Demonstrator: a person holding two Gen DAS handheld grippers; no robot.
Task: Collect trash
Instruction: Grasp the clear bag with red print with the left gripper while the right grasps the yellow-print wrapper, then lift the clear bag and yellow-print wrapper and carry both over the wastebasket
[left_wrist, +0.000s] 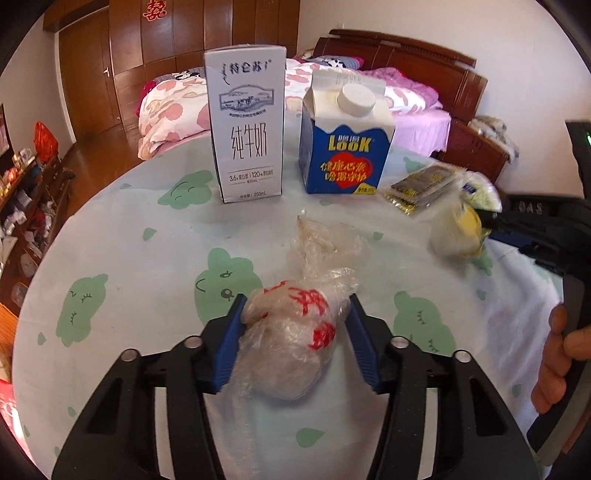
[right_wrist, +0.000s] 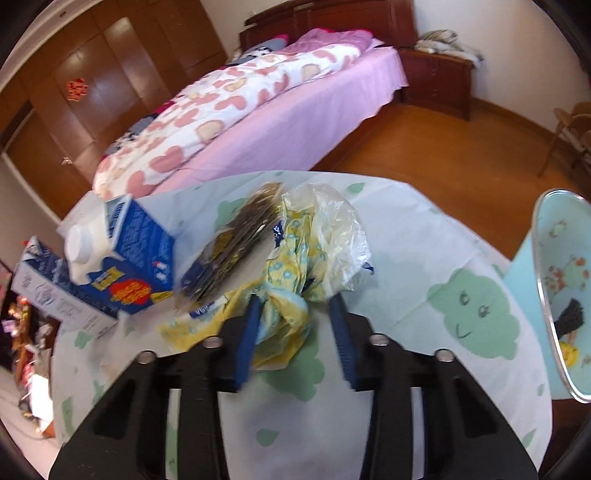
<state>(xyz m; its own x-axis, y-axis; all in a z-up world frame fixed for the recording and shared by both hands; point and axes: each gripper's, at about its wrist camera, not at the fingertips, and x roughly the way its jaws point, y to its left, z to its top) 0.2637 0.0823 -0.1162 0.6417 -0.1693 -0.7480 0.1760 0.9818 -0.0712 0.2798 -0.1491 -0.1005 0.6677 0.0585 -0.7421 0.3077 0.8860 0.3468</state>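
Observation:
My left gripper (left_wrist: 295, 306) is shut on a crumpled clear plastic bag with red print (left_wrist: 295, 332), low over the table. My right gripper (right_wrist: 295, 306) has its blue jaws around a crumpled yellow and clear wrapper (right_wrist: 291, 306); the left pad touches it, the right pad stands apart. The same wrapper shows in the left wrist view (left_wrist: 461, 229) at the right. A white milk carton (left_wrist: 247, 125) and a blue Look carton (left_wrist: 343, 144) stand at the back. A dark snack packet (left_wrist: 421, 184) lies beside them and also shows in the right wrist view (right_wrist: 236, 243).
The round table has a pale cloth with green clouds (left_wrist: 140, 240). A light blue bin with a metal rim (right_wrist: 554, 295) stands at the right table edge. A bed (right_wrist: 258, 110) and wooden wardrobe (left_wrist: 166, 48) lie beyond. A cluttered shelf (left_wrist: 26, 206) is at left.

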